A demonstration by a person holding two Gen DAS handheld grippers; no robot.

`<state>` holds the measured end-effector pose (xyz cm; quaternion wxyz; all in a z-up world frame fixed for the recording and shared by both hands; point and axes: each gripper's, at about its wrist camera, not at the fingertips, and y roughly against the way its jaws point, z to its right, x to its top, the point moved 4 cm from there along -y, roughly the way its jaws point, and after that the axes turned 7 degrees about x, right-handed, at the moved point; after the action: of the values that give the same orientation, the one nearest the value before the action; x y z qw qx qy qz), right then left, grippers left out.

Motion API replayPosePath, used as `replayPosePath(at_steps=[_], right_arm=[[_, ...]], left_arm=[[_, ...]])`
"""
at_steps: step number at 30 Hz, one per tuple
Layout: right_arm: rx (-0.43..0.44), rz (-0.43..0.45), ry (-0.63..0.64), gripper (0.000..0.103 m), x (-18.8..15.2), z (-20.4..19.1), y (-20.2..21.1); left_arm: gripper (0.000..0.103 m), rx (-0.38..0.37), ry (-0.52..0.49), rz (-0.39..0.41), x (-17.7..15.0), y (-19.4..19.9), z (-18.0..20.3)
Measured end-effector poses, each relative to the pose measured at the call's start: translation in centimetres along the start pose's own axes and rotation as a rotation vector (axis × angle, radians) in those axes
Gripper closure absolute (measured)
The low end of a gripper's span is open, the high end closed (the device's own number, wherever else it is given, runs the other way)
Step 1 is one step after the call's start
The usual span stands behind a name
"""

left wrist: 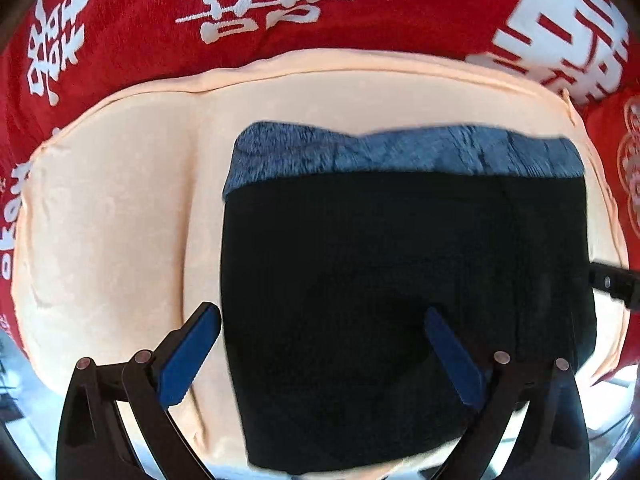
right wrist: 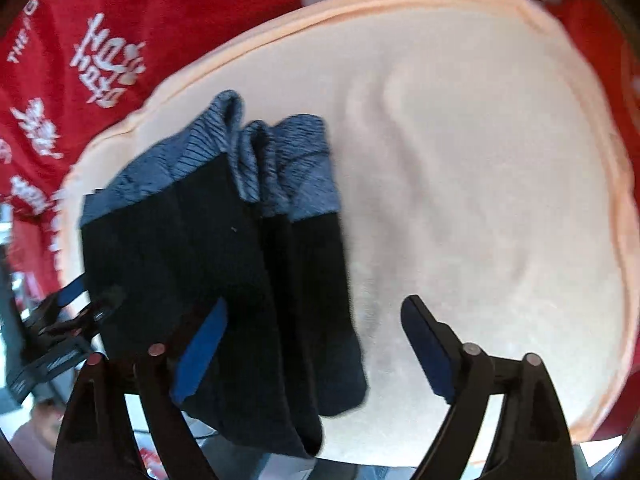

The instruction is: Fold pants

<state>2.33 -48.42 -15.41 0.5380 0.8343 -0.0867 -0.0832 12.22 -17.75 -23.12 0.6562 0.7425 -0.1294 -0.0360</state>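
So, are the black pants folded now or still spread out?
Folded. The black pants lie as a compact stack on the peach cushion, with layered grey-blue cuffs bunched together at one end.

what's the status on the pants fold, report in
Left tongs open, right tongs open. Pants folded on peach cushion. Nothing in the way.

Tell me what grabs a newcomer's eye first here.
The black pants with a blue-grey waistband lie folded on a peach cushion, centre of both views. Behind it spreads a red cloth with bold white characters. Both grippers, left and right, hover open over the pants.
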Motion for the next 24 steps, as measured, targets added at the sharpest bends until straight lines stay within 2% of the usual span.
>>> replayPosePath(at_steps=[4,6,10,13,16,20,24], right_arm=[[-0.224,0.044,0.056,0.011,-1.2,-0.6,2.1],[-0.273,0.049,0.065,0.011,-1.9,-1.4,3.0],[-0.213,0.026,0.046,0.011,-4.1,-3.3,4.4],[-0.219,0.015,0.058,0.011,-5.5,-4.9,5.3],[-0.188,0.025,0.035,0.011,-6.8,-6.2,6.4],[-0.197,0.036,0.033,0.011,-7.8,-8.0,7.6],[-0.211,0.047,0.063,0.011,-8.4,-10.0,8.3]], left_arm=[[0.001,0.030,-0.050,-0.033,-1.8,2.2,0.5],[0.001,0.006,-0.054,-0.033,-2.6,3.5,0.7],[0.001,-0.008,-0.079,-0.025,-3.5,6.2,0.9],[0.001,0.007,-0.116,-0.001,-3.9,8.3,0.7],[0.001,0.025,-0.131,0.007,-4.3,9.9,0.1],[0.001,0.059,-0.128,0.025,-4.8,11.6,-1.0],[0.001,0.069,-0.108,0.008,-4.9,11.6,-2.1]])
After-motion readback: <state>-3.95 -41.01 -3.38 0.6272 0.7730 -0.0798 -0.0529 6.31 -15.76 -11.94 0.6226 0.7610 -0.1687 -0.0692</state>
